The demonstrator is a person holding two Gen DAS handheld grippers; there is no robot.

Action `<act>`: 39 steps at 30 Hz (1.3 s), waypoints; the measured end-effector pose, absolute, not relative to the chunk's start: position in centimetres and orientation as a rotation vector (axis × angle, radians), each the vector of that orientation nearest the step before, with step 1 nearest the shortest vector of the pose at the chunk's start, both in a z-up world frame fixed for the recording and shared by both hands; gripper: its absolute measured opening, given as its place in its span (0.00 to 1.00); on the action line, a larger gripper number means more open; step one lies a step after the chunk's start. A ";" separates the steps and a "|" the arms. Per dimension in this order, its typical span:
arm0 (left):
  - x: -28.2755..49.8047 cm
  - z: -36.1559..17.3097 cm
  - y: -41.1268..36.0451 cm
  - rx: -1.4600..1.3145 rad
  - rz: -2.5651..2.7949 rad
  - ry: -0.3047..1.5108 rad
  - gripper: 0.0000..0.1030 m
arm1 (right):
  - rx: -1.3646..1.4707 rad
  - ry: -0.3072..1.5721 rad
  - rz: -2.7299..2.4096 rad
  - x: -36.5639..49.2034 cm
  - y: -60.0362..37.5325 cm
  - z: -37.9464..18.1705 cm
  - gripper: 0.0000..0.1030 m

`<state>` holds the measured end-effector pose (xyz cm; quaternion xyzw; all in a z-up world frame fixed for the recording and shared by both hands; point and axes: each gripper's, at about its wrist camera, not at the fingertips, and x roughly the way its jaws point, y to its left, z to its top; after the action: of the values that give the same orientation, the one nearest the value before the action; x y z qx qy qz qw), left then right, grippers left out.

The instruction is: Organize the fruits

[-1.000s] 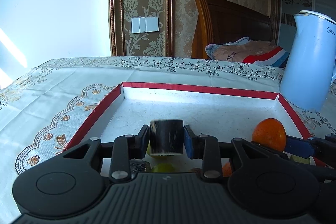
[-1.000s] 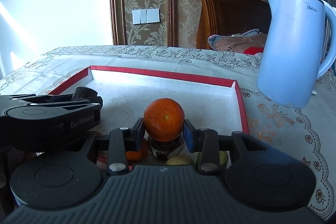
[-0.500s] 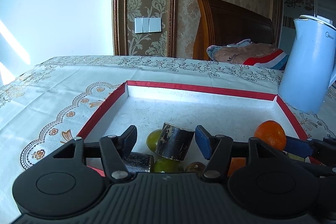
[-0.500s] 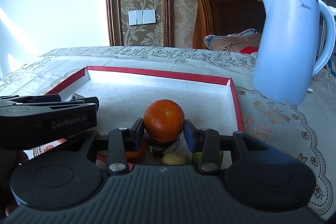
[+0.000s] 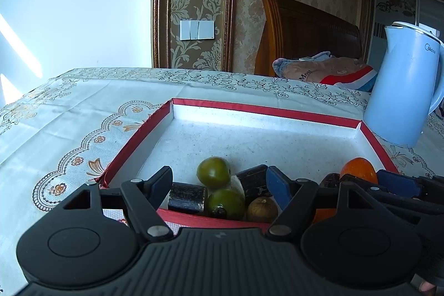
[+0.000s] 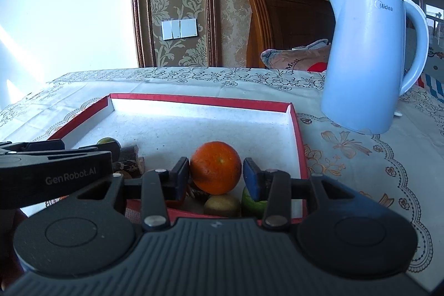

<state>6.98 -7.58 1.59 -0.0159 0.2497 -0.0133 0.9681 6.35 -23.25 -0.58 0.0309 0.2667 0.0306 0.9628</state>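
Observation:
A red-rimmed tray (image 5: 133, 140) with a white floor holds fruit at its near end. My left gripper (image 5: 219, 181) is open and empty above two green fruits (image 5: 213, 171), dark cut pieces (image 5: 187, 197) and a brown fruit (image 5: 262, 210). My right gripper (image 6: 216, 171) has its jaws slightly apart around an orange (image 6: 216, 170), just above the tray (image 6: 301, 157). A gap shows at the right pad. Below it lie a brown fruit (image 6: 222, 205) and a green fruit (image 6: 248, 203). The orange also shows in the left wrist view (image 5: 358, 169).
A pale blue electric kettle (image 6: 366, 60) stands on the lace tablecloth (image 6: 360, 157) just right of the tray's far corner. A wooden chair (image 5: 305, 29) with folded cloth sits behind the table. The left gripper's body (image 6: 55, 174) is at the right view's left.
My left gripper opened and let go of the dark cut piece, which now lies in the tray, and it drew back. My right gripper's jaws loosened around the orange and lowered slightly.

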 end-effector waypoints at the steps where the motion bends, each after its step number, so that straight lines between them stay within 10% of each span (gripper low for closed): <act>1: 6.8 1.6 -7.6 -0.034 -0.024 0.504 0.72 | 0.066 0.534 0.058 6.1 -23.3 -0.5 0.44; 39: 0.7 1.1 -6.5 -0.011 0.015 0.485 0.84 | 0.100 0.506 0.035 -1.0 -22.1 -0.7 0.61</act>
<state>0.75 -6.51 1.10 -0.0053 0.2403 0.0075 0.9707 -1.03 -22.10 -0.72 0.0493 0.2503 0.0172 0.9668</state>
